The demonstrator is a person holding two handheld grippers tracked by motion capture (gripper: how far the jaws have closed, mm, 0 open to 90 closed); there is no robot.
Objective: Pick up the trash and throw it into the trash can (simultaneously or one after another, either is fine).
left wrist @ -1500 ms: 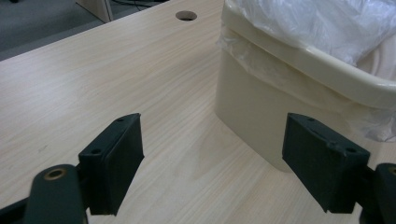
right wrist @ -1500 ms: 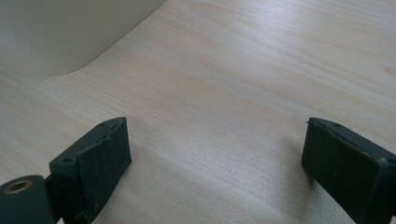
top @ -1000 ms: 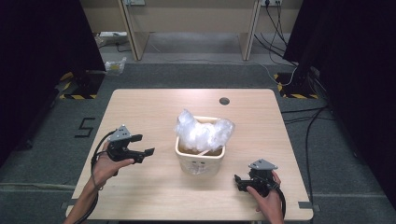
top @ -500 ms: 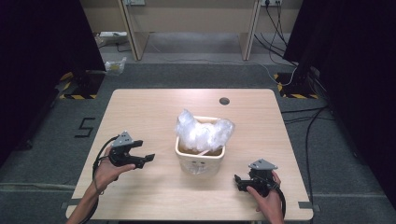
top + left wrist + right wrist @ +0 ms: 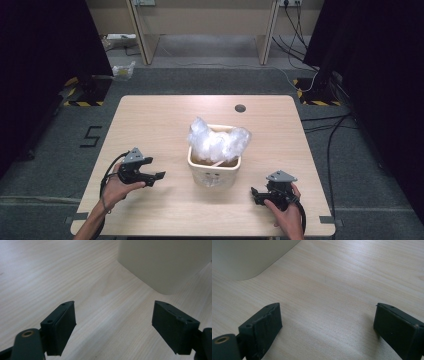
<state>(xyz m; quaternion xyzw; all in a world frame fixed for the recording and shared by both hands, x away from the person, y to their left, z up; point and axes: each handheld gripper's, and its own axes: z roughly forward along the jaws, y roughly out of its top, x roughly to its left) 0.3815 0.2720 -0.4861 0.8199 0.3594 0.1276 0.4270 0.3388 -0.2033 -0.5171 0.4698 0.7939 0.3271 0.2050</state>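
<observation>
Cream square bin [image 5: 214, 172] upright mid-table, crumpled clear plastic bag [image 5: 215, 141] bulging from its top

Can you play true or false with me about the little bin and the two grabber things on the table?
1. The cream bin stands between the two grippers. True.
2. The left gripper is squeezing the clear plastic bag. False: its jaws are wide open with only bare table between them, beside the bin.
3. The plastic bag puffs up out of the top of the bin. True.
4. The right gripper is shut tight. False: its jaws stand far apart over the wood and hold nothing.
5. The bin is lying on its side. False: it stands upright with its opening facing up.
</observation>
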